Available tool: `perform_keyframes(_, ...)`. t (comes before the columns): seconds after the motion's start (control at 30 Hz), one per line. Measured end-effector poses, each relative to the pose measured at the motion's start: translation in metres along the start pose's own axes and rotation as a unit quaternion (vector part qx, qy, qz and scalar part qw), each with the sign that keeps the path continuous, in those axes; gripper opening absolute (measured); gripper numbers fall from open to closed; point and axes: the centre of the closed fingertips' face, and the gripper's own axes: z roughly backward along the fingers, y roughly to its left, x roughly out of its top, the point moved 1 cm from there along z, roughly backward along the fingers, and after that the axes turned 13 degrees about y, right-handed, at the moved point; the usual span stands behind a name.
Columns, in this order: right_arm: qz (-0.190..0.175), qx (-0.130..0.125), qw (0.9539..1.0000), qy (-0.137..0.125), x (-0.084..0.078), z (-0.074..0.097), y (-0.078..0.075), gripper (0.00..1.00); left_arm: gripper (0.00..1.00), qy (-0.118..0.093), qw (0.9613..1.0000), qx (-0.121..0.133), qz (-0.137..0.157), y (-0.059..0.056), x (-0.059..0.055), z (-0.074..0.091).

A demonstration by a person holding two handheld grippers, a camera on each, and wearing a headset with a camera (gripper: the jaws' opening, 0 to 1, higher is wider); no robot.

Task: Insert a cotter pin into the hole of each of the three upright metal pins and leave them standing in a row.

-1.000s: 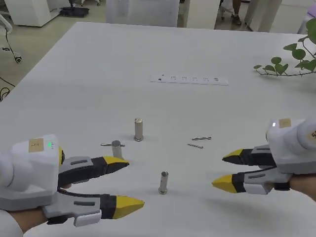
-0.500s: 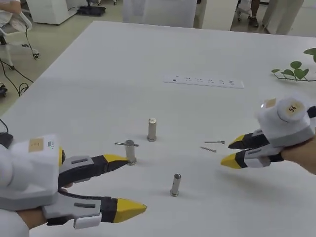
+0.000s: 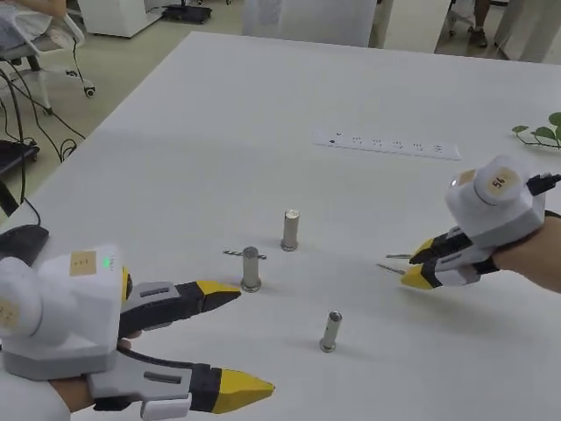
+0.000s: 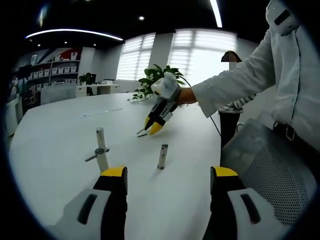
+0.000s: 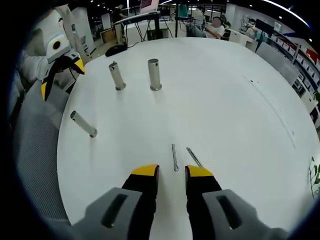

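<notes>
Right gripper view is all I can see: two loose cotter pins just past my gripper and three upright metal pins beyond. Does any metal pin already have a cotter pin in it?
Observer: Yes. In the head view the middle metal pin, the one nearest the left gripper, has an inserted cotter pin through its hole, sticking out sideways.
Operator: And the other two?
Observer: The far metal pin and the near metal pin both stand bare, with nothing through them.
Operator: Is the left gripper carrying one?
Observer: No. The left gripper view shows its jaws wide open with nothing between them.
</notes>
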Motion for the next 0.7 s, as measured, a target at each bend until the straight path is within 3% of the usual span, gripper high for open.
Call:
perform_keyframes(0.2,0.007,0.017,0.9998,0.005,0.005,-0.006,0.001,0.15,0.66,-0.002,1.0000,0.003,0.004,0.001,-0.001,0.003)
perform_keyframes(0.5,0.037,0.018,0.9987,0.029,0.006,-0.013,0.000,0.13,0.65,-0.001,1.0000,0.004,0.006,0.000,-0.001,0.005)
perform_keyframes(0.7,0.086,0.004,0.9952,0.047,0.005,-0.013,0.000,0.09,0.64,0.000,1.0000,0.005,0.005,0.001,-0.001,0.004)
